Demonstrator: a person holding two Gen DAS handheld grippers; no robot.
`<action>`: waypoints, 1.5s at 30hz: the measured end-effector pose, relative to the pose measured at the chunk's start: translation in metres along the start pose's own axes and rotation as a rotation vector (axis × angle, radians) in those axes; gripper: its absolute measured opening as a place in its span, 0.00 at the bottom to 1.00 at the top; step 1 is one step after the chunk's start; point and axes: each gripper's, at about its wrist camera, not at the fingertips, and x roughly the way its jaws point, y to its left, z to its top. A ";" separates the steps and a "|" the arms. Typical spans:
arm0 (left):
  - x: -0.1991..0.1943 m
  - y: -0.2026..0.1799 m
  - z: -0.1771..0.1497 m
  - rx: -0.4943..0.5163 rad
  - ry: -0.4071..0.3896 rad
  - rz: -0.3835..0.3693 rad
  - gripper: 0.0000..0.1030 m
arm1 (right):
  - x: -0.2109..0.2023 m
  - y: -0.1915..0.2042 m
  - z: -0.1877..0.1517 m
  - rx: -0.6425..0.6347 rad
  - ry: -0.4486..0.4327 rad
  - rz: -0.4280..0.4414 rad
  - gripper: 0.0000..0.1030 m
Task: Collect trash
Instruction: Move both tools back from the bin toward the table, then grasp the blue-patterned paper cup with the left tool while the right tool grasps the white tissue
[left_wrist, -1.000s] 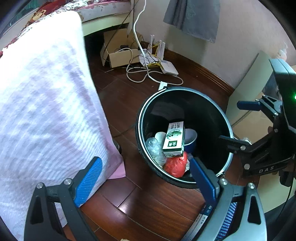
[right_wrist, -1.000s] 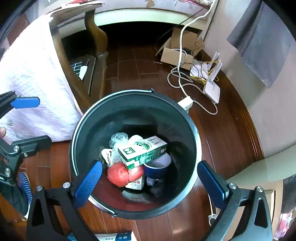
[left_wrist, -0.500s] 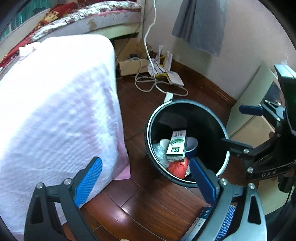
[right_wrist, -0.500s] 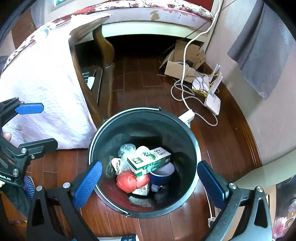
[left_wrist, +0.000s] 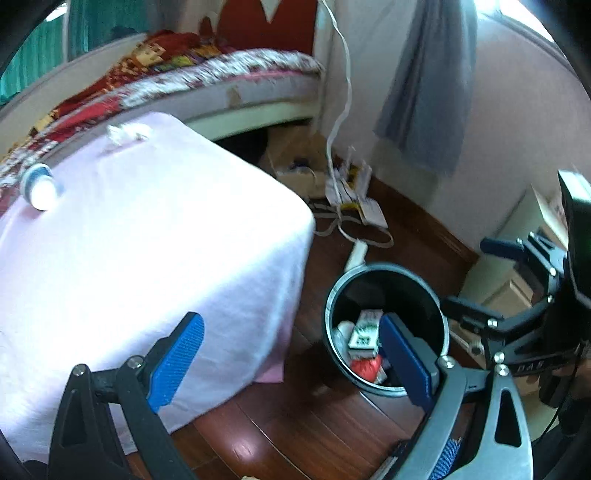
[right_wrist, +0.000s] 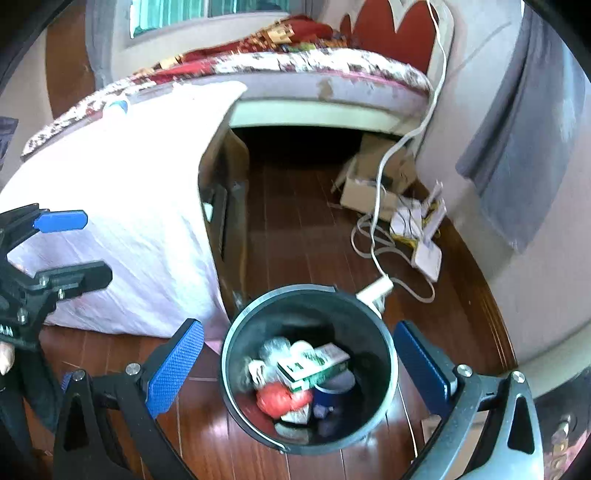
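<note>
A black round trash bin (left_wrist: 432, 295) stands on the wood floor; it also shows in the right wrist view (right_wrist: 236, 354). Inside lie a green-and-white carton (right_wrist: 314, 365), a red crumpled wrapper (right_wrist: 280, 398), a blue cup (right_wrist: 332, 387) and clear plastic. My left gripper (left_wrist: 291, 354) is open and empty, high above the floor between bin and table. My right gripper (right_wrist: 299, 362) is open and empty above the bin. On the pink-white tablecloth (left_wrist: 147, 240) lie a small white-and-blue container (left_wrist: 38, 186) and a crumpled white tissue (left_wrist: 127, 133).
A bed (left_wrist: 207, 70) runs behind the table. A cardboard box (right_wrist: 373, 184), white cables and a router (right_wrist: 426, 254) lie on the floor by the wall. A grey cloth (left_wrist: 424, 85) hangs on the wall. A dark wooden table leg (right_wrist: 236, 229) stands beside the bin.
Both grippers have risen and pulled back from the bin, which looks smaller now. The tabletop with the container and tissue has come into the left wrist view.
</note>
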 end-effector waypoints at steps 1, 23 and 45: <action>-0.004 0.006 0.003 -0.011 -0.012 0.011 0.93 | -0.003 0.003 0.006 -0.004 -0.014 0.007 1.00; -0.005 0.201 0.052 -0.293 -0.088 0.372 0.93 | 0.047 0.116 0.163 -0.101 -0.161 0.191 1.00; 0.106 0.315 0.131 -0.398 0.035 0.498 0.83 | 0.257 0.196 0.348 -0.151 -0.013 0.225 1.00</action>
